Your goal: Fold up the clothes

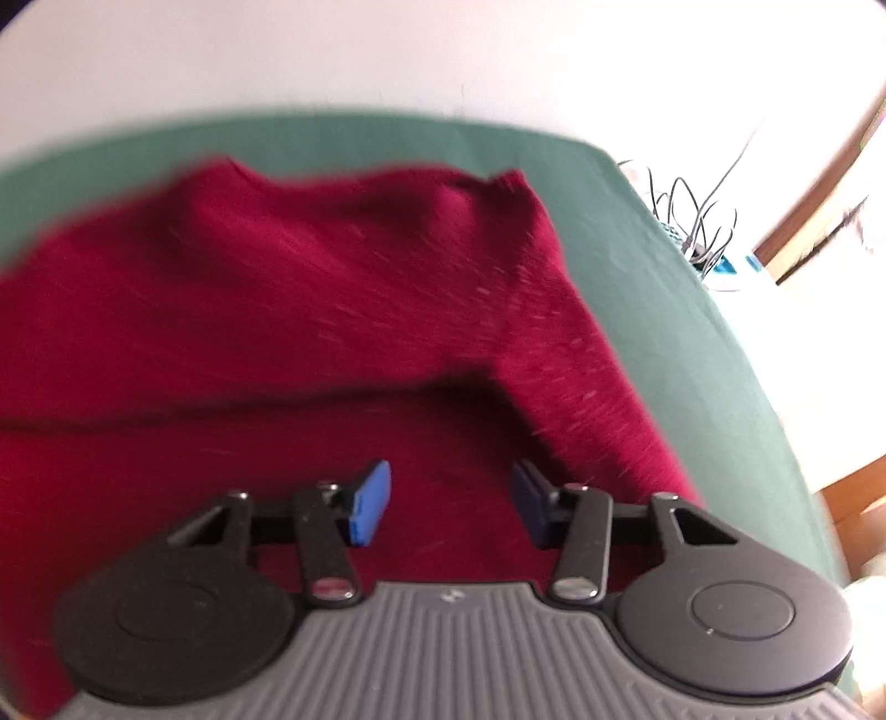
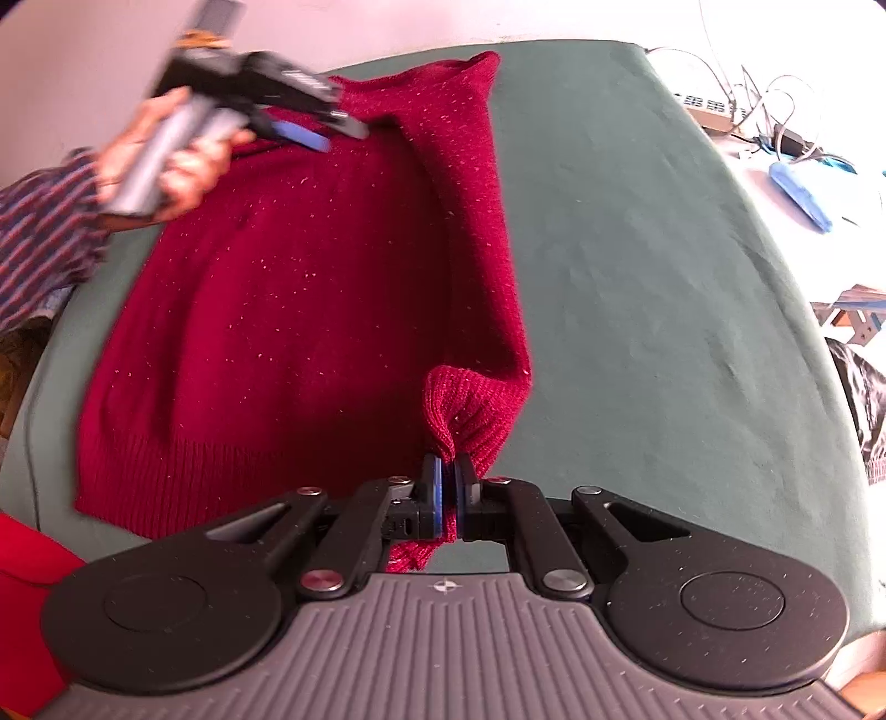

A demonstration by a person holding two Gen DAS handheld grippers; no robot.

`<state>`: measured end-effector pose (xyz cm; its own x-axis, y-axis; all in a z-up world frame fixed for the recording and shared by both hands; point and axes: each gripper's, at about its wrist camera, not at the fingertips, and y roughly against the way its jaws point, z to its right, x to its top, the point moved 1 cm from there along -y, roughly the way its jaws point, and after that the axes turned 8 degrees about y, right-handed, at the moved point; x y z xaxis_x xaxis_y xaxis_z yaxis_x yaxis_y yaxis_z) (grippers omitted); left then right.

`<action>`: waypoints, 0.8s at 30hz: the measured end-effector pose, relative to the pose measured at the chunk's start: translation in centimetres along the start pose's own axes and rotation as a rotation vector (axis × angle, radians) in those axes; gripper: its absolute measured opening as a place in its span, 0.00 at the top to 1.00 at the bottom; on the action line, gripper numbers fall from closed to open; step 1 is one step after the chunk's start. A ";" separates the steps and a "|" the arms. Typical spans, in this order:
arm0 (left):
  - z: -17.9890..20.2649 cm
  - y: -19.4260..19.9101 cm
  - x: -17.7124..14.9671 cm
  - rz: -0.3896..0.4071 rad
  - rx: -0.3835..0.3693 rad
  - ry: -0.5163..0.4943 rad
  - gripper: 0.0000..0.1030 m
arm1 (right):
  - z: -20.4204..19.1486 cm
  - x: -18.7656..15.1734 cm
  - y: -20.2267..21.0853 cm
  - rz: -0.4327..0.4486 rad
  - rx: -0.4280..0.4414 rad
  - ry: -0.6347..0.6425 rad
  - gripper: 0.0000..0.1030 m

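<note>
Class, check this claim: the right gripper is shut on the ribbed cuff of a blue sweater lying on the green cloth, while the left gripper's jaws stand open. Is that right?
One error: the sweater is dark red, not blue, as the right wrist view shows. The rest holds: the right gripper is shut on its ribbed cuff over the green cloth, and the left gripper has its jaws open.

A dark green cloth (image 2: 653, 266) covers the table, and everything else sits off its far right corner. Past that corner lies a pale power strip (image 2: 706, 108) with a tangle of grey cables (image 2: 742, 88) rising from it. Just beyond the cloth's right edge lies a blue cloth-like object (image 2: 803, 191) on a white surface. Behind the cloth's far edge stands a plain white wall (image 1: 387, 50).
</note>
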<state>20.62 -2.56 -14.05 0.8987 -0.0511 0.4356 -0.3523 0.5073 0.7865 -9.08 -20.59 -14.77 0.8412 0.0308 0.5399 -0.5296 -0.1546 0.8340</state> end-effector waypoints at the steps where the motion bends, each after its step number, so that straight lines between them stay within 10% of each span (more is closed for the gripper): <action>1: 0.6 -0.5 0.2 0.008 -0.004 0.014 0.51 | 0.1 -0.2 0.1 0.004 0.000 -0.005 0.95; 10: 3.4 -2.8 1.9 0.051 0.029 0.067 0.58 | 1.6 -1.4 0.5 0.039 0.001 -0.055 0.95; 14: 2.6 -2.8 2.5 0.056 0.023 0.125 0.87 | 1.8 -1.5 0.3 0.050 0.007 -0.071 0.95; 24: 3.7 0.3 3.9 0.128 0.015 0.064 0.91 | 1.8 -1.5 1.7 0.078 -0.011 -0.045 0.95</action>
<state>23.06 -5.76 -10.53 0.8610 0.0687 0.5039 -0.4684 0.4930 0.7332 -11.08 -22.64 -14.40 0.8010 -0.0259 0.5980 -0.5950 -0.1438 0.7908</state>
